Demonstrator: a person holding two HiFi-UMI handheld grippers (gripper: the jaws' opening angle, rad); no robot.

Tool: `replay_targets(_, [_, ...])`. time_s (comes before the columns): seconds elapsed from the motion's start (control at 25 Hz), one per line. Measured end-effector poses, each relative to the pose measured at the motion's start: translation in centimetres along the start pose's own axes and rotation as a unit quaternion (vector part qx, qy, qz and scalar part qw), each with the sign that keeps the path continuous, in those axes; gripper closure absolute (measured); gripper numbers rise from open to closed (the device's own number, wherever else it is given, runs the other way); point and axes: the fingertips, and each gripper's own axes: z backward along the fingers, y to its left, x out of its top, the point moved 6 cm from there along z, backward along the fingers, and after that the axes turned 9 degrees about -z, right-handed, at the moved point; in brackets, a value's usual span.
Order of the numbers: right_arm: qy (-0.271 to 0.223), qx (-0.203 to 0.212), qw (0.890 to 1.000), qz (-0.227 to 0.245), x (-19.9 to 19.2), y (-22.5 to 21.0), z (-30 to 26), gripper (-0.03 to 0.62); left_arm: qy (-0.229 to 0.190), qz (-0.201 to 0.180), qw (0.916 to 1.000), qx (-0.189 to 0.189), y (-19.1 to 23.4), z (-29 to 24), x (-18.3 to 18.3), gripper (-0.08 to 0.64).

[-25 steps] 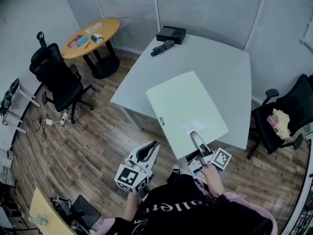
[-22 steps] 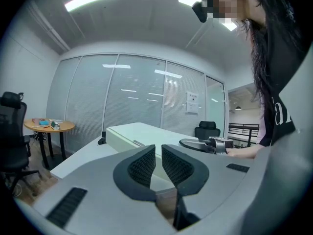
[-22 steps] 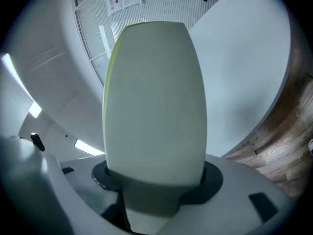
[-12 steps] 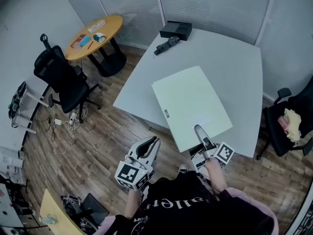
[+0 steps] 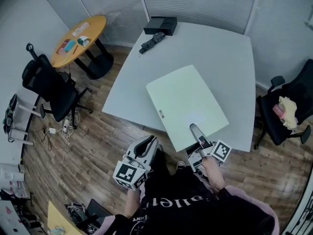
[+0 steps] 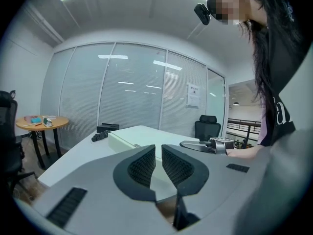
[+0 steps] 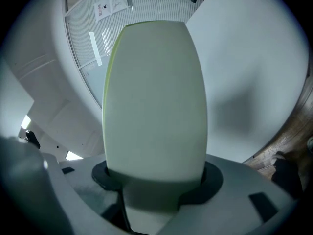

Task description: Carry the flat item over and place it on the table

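Lowering the flat panel (image 5: 186, 104) is the step in hand, I take it. What is the grip status? (Operator)

The right tool (image 5: 196, 133) is clamped on the panel's near edge, jaws standing wide around its thickness. The panel extends straight ahead of that tool, over the white table (image 5: 220, 48). The left tool (image 5: 146, 148) sits to the left of the right tool and short of the table edge, jaws nearly together with nothing between them. (Supervisor)

Is the panel already resting on the table? (Operator)

That cannot be confirmed from any view. Its near edge, at the jaws, overhangs the table's near edge. Treat it as unsupported until contact is felt. (Supervisor)

Recommended procedure? (Operator)

1. Hold the clamp firm; the grip is on one edge only, so the far end will tend to sag.
2. Advance the right tool forward until most of the panel lies past the table edge.
3. Lower the far edge first, then bring the tool end down level.
4. Release only once the panel lies flat.
5. Stop well short of the folded umbrella (image 5: 152, 41) and black box (image 5: 160, 25), far ahead of the tool. (Supervisor)
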Motion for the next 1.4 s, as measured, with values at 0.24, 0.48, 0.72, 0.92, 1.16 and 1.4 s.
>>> replay_targets(0.24, [-0.033,-0.011,0.999,0.004,1.9,-0.2,-1.5,0.307,-0.012,-0.005,0.9985,-0.054,1.8,-4.1,0.7,0.502])
replay_targets(0.48, [-0.052,-0.035,0.998,0.021,3.4,-0.6,-4.9,0.307,-0.023,-0.019,0.9953,-0.092,5.8,-8.0,1.9,0.502])
replay_targets(0.72, [-0.059,-0.077,0.995,0.023,4.7,-2.4,-9.6,0.305,-0.040,-0.025,0.9933,-0.105,11.1,-10.3,3.0,0.502])
replay_targets(0.92, [-0.055,-0.108,0.992,0.015,6.1,-4.3,-13.6,0.305,-0.034,-0.022,0.9928,-0.113,15.0,-11.5,2.6,0.502])
replay_targets(1.16, [-0.041,-0.138,0.989,0.020,8.7,-6.8,-19.3,0.305,-0.014,-0.019,0.9923,-0.122,18.5,-13.8,1.5,0.502])
replay_targets(1.4, [-0.033,-0.159,0.987,0.011,11.4,-8.6,-24.3,0.305,0.009,-0.035,0.9909,-0.130,20.2,-16.0,-0.1,0.502])
